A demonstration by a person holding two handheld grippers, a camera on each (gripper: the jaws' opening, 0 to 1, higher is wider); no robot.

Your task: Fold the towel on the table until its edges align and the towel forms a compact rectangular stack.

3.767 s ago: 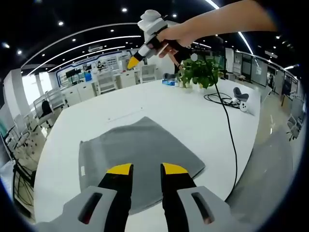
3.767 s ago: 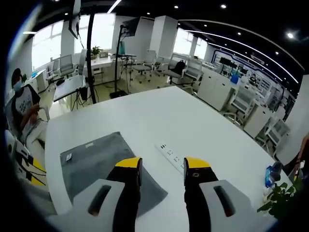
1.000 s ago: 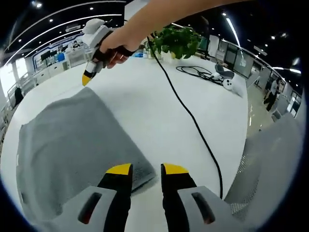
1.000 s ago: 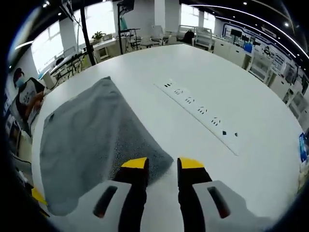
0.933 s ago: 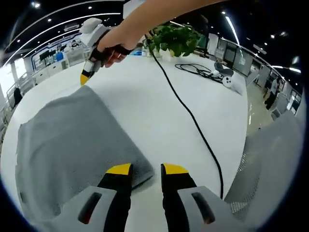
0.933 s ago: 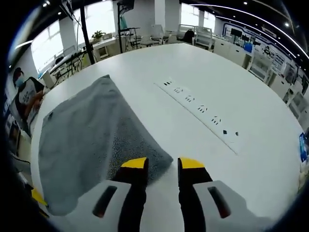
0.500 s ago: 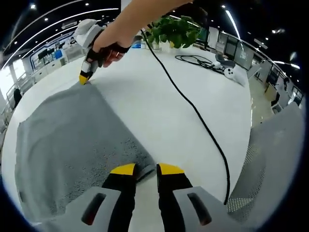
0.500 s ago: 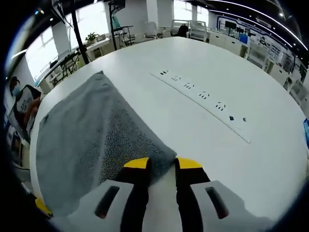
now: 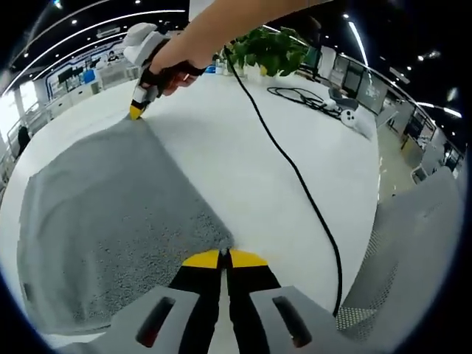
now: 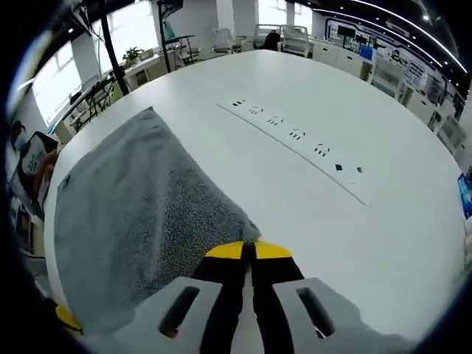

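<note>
A grey towel [image 9: 110,221] lies flat on the white table [image 9: 243,147]. My left gripper [image 9: 225,256] is shut on the towel's near corner, jaws pressed together. In the left gripper view, a hand holds my right gripper [image 9: 137,110] with its yellow tip on the towel's far corner. The right gripper view shows the same towel [image 10: 125,214] with my right gripper [image 10: 248,248] shut on its nearest corner. A yellow tip, which looks like the left gripper [image 10: 65,317], shows at the towel's lower left corner.
A black cable [image 9: 295,177] runs from the hand across the table and off its edge. A potted plant [image 9: 269,48] stands at the back. A mesh chair [image 9: 417,251] sits at the right. A row of sockets [image 10: 295,136] lies flush in the table beyond the towel.
Both grippers have come down onto the towel's corners and closed: the jaws that stood open a second ago are now pressed together on the cloth.
</note>
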